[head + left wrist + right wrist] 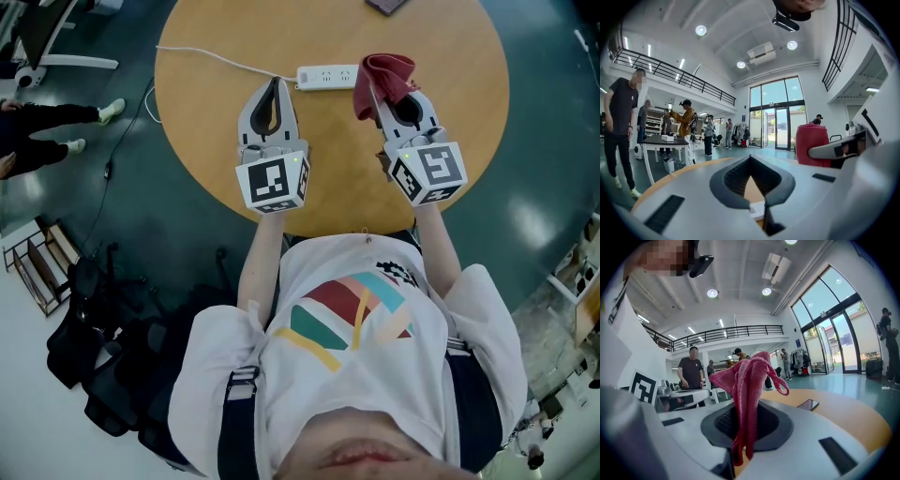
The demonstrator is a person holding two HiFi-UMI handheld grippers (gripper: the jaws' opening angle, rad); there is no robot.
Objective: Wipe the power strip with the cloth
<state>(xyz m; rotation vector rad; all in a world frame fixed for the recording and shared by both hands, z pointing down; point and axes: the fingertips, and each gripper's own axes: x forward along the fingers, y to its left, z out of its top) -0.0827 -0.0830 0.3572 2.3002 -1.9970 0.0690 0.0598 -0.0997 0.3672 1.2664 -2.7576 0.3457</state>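
A white power strip (pixel 326 76) lies on the round wooden table (pixel 469 103), its cable (pixel 216 58) trailing off to the left. My left gripper (pixel 275 85) is shut with nothing in it, its tips just left of the strip's near end. In the left gripper view a corner of the power strip (pixel 757 209) shows below the closed left gripper (pixel 750 160). My right gripper (pixel 376 96) is shut on a red knitted cloth (pixel 385 77), held bunched just right of the strip. The cloth (pixel 747 380) stands up from the right gripper (pixel 742 416) and hangs below it.
A dark phone (pixel 808 404) lies on the table's far side (pixel 386 6). Several people stand around the hall, one by a small table (pixel 665 140). A person's legs (pixel 56 117) and a black chair (pixel 98 356) are on the floor at the left.
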